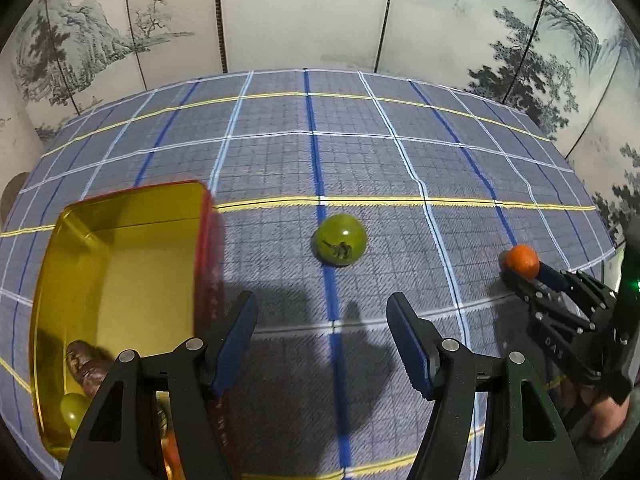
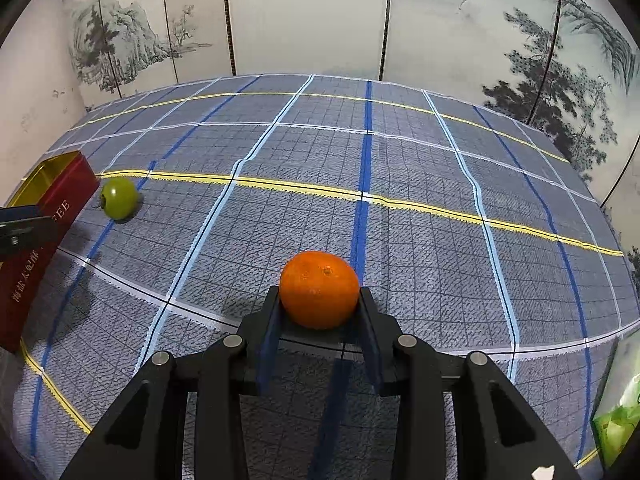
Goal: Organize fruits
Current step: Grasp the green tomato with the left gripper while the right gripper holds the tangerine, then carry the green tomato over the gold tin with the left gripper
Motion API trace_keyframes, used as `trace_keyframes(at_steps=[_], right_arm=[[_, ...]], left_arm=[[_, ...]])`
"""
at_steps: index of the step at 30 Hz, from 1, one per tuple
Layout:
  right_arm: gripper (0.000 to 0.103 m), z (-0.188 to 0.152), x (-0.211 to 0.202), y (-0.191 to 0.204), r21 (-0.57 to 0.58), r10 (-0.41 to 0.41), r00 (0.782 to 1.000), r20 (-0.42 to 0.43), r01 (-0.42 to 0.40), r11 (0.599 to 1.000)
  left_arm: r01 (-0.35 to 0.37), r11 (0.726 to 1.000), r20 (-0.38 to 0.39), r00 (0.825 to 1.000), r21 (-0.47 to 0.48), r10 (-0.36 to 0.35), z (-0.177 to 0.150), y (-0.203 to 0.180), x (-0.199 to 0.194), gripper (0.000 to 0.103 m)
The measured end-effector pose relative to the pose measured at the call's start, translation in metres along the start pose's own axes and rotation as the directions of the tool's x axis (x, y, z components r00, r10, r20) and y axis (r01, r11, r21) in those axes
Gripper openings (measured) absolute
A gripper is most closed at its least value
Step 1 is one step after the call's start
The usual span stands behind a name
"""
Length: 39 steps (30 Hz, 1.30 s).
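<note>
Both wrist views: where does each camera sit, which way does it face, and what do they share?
Left wrist: on the left gripper, looking forward over the plaid tablecloth at the green fruit; its open fingers show, the tin box at left, the right gripper at right.
Right wrist: on the right gripper, facing the folding screen; its fingers grip the orange.
Shared: orange, green fruit, tin box, tablecloth, folding screen.
</note>
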State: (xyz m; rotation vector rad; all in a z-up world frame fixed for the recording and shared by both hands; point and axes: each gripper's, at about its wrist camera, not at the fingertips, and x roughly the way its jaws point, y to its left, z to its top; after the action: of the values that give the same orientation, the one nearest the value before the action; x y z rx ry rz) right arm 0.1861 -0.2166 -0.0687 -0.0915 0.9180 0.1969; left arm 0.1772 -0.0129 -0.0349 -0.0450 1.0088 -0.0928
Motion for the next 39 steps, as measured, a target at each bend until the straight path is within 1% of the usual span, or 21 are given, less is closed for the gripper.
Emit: trace_keyframes(at_steps=[5, 7, 9, 10, 16, 19, 21, 22, 23, 30, 33, 39], right_arm=[[0.034, 0.000, 0.000, -0.002, 0.006, 0.010, 1.000, -0.001, -0.010, 1.000], [0.035, 0.001, 0.000, -0.003, 0.010, 0.015, 1.000, -0.001, -0.015, 1.000], [0.035, 0.002, 0.000, -0.003, 0.011, 0.017, 1.000, -0.001, -0.017, 1.000], [0.035, 0.002, 0.000, -0.004, 0.011, 0.017, 1.000, -0.001, -0.017, 1.000], [0.035, 0.002, 0.000, -0.004, 0.014, 0.023, 1.000, -0.001, -0.023, 1.000], [0.036, 0.002, 0.001, -0.004, 0.016, 0.026, 1.000, -0.001, -0.026, 1.000], [0.036, 0.002, 0.001, -0.004, 0.015, 0.025, 1.000, -0.001, -0.025, 1.000], [0.036, 0.002, 0.001, -0.004, 0.015, 0.025, 1.000, -0.001, -0.025, 1.000], [0.036, 0.002, 0.001, -0.004, 0.016, 0.025, 1.000, 0.000, -0.025, 1.000], [0.036, 0.002, 0.001, -0.004, 0.015, 0.025, 1.000, 0.000, -0.025, 1.000], [0.036, 0.002, 0.001, -0.004, 0.014, 0.023, 1.000, -0.001, -0.023, 1.000], [0.036, 0.002, 0.001, -0.004, 0.013, 0.022, 1.000, -0.001, -0.022, 1.000]], left_arm=[[0.022, 1.000, -0.017, 1.000, -0.004, -0.022, 0.010, -0.007, 0.015, 0.066], [0.024, 1.000, -0.020, 1.000, -0.012, -0.024, 0.015, -0.008, 0.021, 0.064], [0.025, 0.999, -0.028, 0.999, -0.022, -0.026, 0.019, -0.008, 0.028, 0.060], [0.028, 0.999, -0.032, 0.999, -0.023, -0.029, 0.022, -0.008, 0.032, 0.059], [0.007, 1.000, -0.046, 0.999, -0.012, -0.008, 0.033, -0.011, 0.053, 0.055], [0.010, 1.000, -0.061, 0.998, -0.022, -0.012, 0.034, -0.009, 0.061, 0.050], [0.019, 1.000, -0.070, 0.997, -0.022, -0.020, 0.034, -0.009, 0.064, 0.041], [0.024, 1.000, -0.073, 0.997, -0.020, -0.025, 0.033, -0.010, 0.065, 0.039], [0.022, 1.000, -0.072, 0.997, -0.016, -0.023, 0.032, -0.010, 0.065, 0.038], [0.035, 0.999, -0.083, 0.996, -0.019, -0.036, 0.017, -0.009, 0.055, 0.037], [0.038, 0.999, -0.089, 0.995, -0.020, -0.040, 0.007, -0.009, 0.044, 0.037], [0.048, 0.999, -0.065, 0.997, -0.011, -0.048, -0.009, -0.011, 0.014, 0.037]])
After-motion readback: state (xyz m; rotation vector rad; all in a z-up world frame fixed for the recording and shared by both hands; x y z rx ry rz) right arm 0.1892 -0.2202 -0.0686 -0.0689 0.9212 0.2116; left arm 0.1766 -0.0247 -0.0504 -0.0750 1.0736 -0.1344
